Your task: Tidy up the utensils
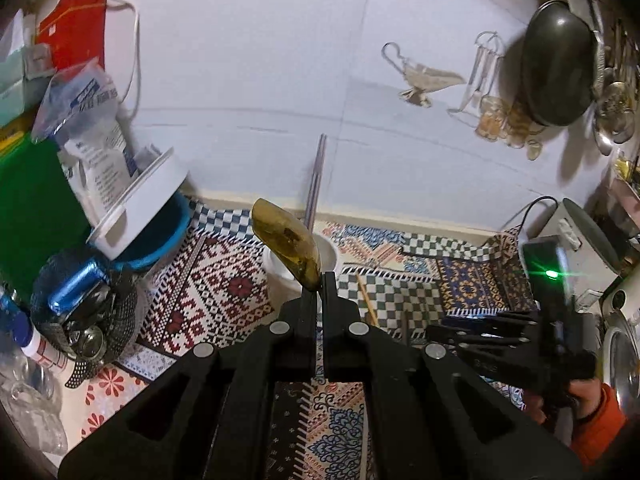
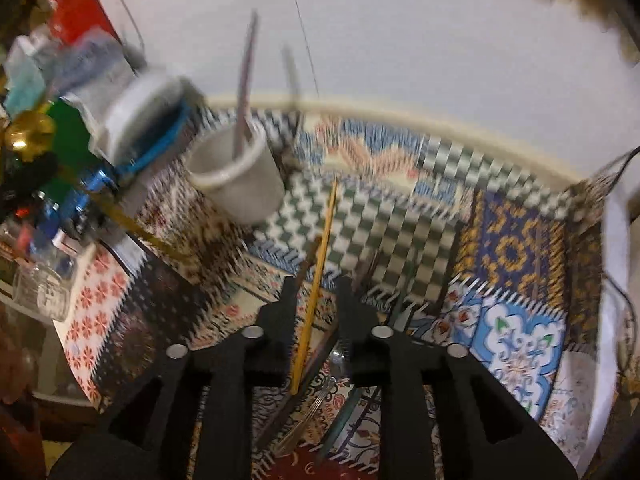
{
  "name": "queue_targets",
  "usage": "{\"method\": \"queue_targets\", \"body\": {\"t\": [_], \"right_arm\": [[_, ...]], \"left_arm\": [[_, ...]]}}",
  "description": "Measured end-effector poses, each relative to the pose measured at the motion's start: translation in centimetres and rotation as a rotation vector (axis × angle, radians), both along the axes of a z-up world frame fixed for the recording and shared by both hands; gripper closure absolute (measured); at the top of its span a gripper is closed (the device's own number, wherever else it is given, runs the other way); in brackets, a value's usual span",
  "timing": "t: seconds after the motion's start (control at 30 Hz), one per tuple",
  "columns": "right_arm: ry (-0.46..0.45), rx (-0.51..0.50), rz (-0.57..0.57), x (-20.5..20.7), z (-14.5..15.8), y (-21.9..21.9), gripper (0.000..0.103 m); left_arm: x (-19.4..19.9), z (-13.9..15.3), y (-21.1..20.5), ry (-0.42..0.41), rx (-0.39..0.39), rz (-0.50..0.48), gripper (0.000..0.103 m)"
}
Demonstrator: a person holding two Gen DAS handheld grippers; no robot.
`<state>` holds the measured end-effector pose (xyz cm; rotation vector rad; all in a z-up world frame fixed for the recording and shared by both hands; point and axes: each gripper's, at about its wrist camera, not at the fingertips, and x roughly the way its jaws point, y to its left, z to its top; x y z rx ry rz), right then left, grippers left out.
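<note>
Left side: a black mesh basket (image 1: pixel 86 320) holds a blue object, with a blue bowl (image 1: pixel 160 240) and a tilted white tub (image 1: pixel 148 208) behind it. All rest on a patterned cloth (image 1: pixel 224 292) covering the table.

Centre, left wrist view: the left gripper (image 1: pixel 319 280) has its fingers nearly together, clamped on the narrow end of a yellow-brown spoon (image 1: pixel 288 244). The spoon bowl points up and to the left, in front of a white cup (image 1: pixel 332 258). The cup stands upright on the cloth near the wall. A pair of thin purple-grey chopsticks (image 1: pixel 316 184) stands in the cup and leans slightly right.

Centre, right wrist view (blurred): the right gripper (image 2: pixel 318 284) has its fingers parted by a moderate gap. A yellow chopstick (image 2: pixel 316 284) lies on the cloth and runs lengthwise through that gap; whether either finger touches it cannot be determined. A darker stick (image 2: pixel 306 264) lies just left of the yellow chopstick. A fork (image 2: pixel 308 412) and a dark green-handled utensil (image 2: pixel 344 416) lie on the cloth beneath the gripper body. The white cup (image 2: pixel 236 176) stands ahead and to the left, well apart from the fingers.

Right side: a white appliance (image 1: pixel 580 240) with a cable stands at the table edge. The right gripper (image 1: pixel 436 332) is visible from the left wrist view, low over the cloth.
</note>
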<state>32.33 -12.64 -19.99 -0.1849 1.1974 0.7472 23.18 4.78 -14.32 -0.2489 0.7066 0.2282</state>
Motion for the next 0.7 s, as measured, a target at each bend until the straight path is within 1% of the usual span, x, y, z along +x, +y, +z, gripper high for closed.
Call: {"method": "queue_targets", "body": {"t": [0.07, 0.13, 0.2, 0.33, 0.5, 0.67, 0.7], "right_arm": [[0.036, -0.024, 0.015, 0.8, -1.8, 1.0, 0.082], [0.039, -0.062, 0.028, 1.1, -2.8, 2.2, 0.082], [0.064, -0.089, 0.039, 1.9, -4.3, 3.4, 0.082], [0.088, -0.128, 0.034, 3.4, -6.3, 4.9, 0.083], [0.073, -0.184, 0.051, 3.7, -7.5, 6.1, 0.083], [0.012, -0.203, 0.073, 3.3, -7.5, 6.7, 0.083], [-0.005, -0.209, 0.072, 3.2, -7.5, 6.7, 0.087]], "left_arm": [[0.0, -0.6, 0.4, 0.015, -0.008, 0.015, 0.103], [0.0, -1.1, 0.7, 0.028, -0.014, 0.028, 0.103], [0.0, -1.8, 1.3, 0.047, -0.019, 0.047, 0.103], [-0.2, -2.6, 2.3, 0.073, -0.033, 0.085, 0.103], [-0.4, -3.1, 3.4, 0.085, -0.044, 0.124, 0.103], [-0.5, -3.2, 3.7, 0.082, -0.054, 0.141, 0.103], [-0.5, -3.2, 3.6, 0.081, -0.055, 0.140, 0.103]]}}
